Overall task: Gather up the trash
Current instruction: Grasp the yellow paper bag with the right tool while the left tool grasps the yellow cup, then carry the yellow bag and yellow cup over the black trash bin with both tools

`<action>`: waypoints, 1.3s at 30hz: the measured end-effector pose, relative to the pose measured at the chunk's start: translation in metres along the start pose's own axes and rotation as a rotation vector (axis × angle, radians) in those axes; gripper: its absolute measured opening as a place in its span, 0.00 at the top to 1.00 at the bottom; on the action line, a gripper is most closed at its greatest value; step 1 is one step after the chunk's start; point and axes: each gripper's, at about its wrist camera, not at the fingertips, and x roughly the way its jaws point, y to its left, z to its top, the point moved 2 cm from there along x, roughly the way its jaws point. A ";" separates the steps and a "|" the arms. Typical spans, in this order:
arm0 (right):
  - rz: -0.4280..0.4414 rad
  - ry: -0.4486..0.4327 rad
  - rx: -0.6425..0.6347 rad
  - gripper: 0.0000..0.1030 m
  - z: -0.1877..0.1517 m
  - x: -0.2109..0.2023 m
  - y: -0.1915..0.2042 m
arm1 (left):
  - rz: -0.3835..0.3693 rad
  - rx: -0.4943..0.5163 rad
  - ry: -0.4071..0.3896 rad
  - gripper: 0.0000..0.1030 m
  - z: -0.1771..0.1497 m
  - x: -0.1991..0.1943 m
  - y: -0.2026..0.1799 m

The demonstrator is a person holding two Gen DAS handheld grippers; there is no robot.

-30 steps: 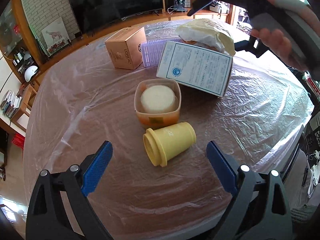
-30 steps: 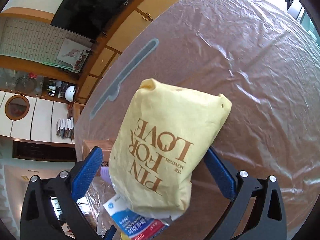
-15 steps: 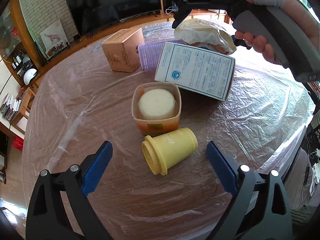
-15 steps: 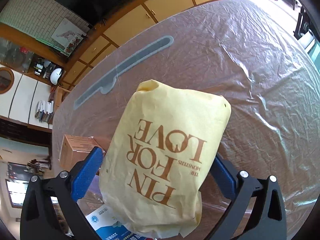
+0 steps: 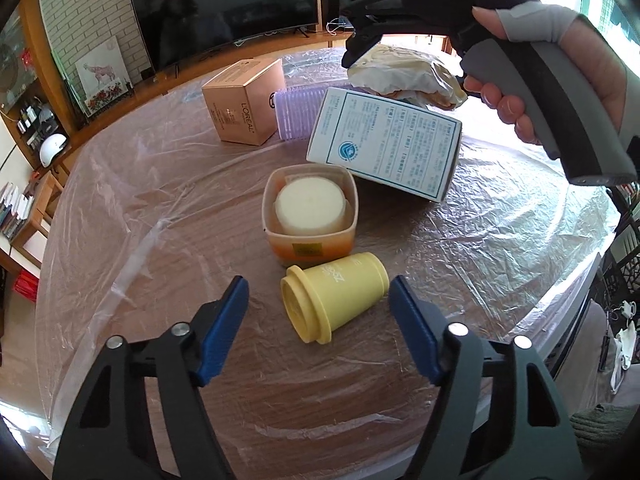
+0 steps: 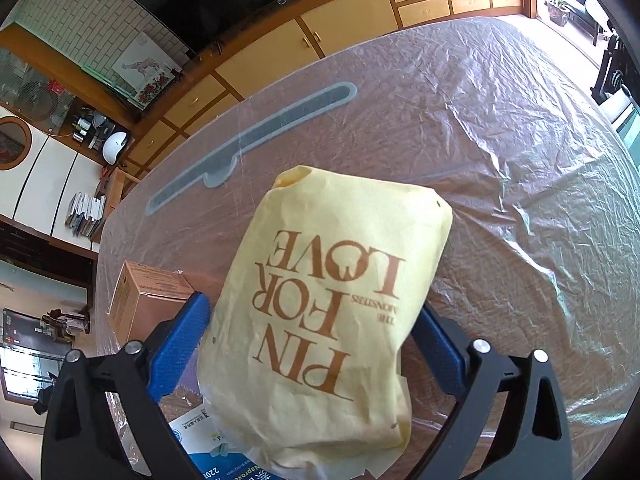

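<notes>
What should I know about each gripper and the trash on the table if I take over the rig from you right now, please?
Left gripper: jaws closing around the yellow cup, which lies on its side between them; pads not yet touching.
Right gripper: jaws closing on the yellow paper bag, which sits between the pads atop the white printed box.
Also on the table: orange tub, tan carton, purple ridged container.
Done: nothing lifted yet.
Left: grip cup and bag, then collect the rest.

White brick wall [image 5: 72,12], dark television [image 5: 224,4] (curved), wooden cabinets [image 6: 320,36].
</notes>
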 end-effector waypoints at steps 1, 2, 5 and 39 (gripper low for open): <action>0.007 -0.004 0.003 0.13 0.000 -0.001 -0.002 | -0.005 -0.002 0.001 0.33 0.000 0.000 0.000; 0.012 -0.005 0.004 0.17 -0.002 -0.005 -0.008 | -0.008 -0.002 0.001 0.35 0.000 0.000 0.000; 0.059 -0.007 0.019 0.25 -0.001 -0.008 -0.017 | -0.029 -0.004 0.004 0.45 0.000 -0.001 -0.002; 0.209 0.017 0.061 0.63 -0.009 -0.023 -0.048 | -0.061 -0.046 -0.001 0.50 0.002 -0.004 0.002</action>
